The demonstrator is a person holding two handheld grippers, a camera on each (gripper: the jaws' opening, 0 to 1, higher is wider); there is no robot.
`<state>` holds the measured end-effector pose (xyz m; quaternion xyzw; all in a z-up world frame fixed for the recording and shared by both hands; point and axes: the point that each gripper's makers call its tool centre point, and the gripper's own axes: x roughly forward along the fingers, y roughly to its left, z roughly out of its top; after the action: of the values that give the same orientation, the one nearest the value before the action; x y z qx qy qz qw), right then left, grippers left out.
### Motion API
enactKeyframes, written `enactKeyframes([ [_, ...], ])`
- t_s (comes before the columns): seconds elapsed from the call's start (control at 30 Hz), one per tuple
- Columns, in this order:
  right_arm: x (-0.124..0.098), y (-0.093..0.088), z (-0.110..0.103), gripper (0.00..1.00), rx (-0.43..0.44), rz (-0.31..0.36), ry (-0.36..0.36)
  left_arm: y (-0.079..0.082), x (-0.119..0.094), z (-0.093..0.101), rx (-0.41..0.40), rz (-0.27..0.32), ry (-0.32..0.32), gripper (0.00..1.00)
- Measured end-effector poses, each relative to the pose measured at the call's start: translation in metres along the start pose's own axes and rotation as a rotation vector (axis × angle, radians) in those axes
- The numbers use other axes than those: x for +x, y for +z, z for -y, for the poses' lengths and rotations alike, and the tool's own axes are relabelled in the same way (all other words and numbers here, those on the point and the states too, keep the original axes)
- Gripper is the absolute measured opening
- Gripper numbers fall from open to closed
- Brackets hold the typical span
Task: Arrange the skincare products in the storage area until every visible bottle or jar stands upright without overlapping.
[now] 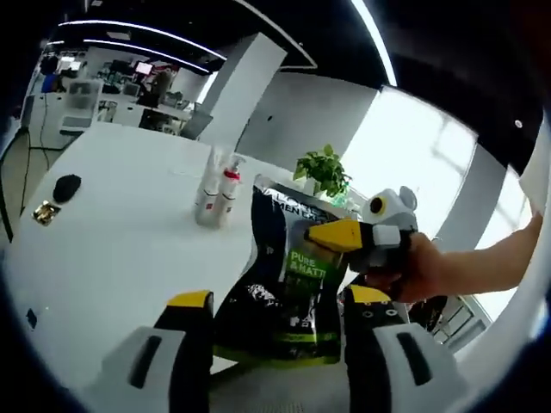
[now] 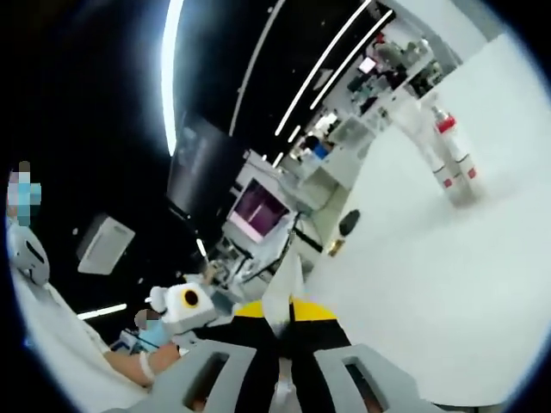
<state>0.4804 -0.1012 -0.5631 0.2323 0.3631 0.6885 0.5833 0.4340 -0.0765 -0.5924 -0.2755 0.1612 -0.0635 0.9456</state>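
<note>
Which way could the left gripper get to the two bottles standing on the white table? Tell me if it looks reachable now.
Probably not straight ahead. The black pouch stands between the left gripper's jaws, pinched at its top by the right gripper, and blocks the path to the two bottles. Bare white table beside the pouch leaves a way round.

White table [image 1: 112,249] bearing a small black object [image 1: 66,187] and a gold item [image 1: 46,212] near its left edge; potted green plant [image 1: 324,169] at far side.
</note>
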Motion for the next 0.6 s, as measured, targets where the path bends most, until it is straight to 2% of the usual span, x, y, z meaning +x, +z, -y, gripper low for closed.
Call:
enactKeyframes([
  [0.1, -0.004, 0.001, -0.007, 0.0, -0.012, -0.017, 0.025, 0.004, -0.004, 0.001, -0.037, 0.034, -0.019, 0.68],
  [0.2, -0.008, -0.006, -0.018, 0.0, -0.06, -0.08, 0.06, 0.01, -0.008, 0.004, -0.131, 0.09, -0.076, 0.72],
  [0.27, -0.01, -0.012, -0.025, 0.0, -0.058, -0.112, 0.09, 0.015, -0.011, 0.009, -0.184, 0.131, -0.121, 0.76],
  [0.33, -0.011, -0.016, -0.037, 0.0, -0.038, -0.127, 0.146, 0.013, -0.015, 0.021, -0.236, 0.125, -0.193, 0.77],
  [0.4, -0.012, -0.018, -0.049, 0.0, -0.002, -0.132, 0.198, 0.006, -0.016, 0.035, -0.274, 0.086, -0.261, 0.75],
  [0.5, -0.011, -0.02, -0.059, 0.0, -0.005, -0.14, 0.236, -0.001, -0.018, 0.045, -0.274, 0.061, -0.308, 0.71],
  [0.53, -0.01, -0.021, -0.064, 0.0, -0.003, -0.149, 0.254, -0.003, -0.018, 0.046, -0.281, 0.061, -0.315, 0.69],
  [0.6, -0.008, -0.023, -0.068, 0.0, 0.003, -0.162, 0.268, -0.009, -0.02, 0.05, -0.32, 0.04, -0.338, 0.56],
])
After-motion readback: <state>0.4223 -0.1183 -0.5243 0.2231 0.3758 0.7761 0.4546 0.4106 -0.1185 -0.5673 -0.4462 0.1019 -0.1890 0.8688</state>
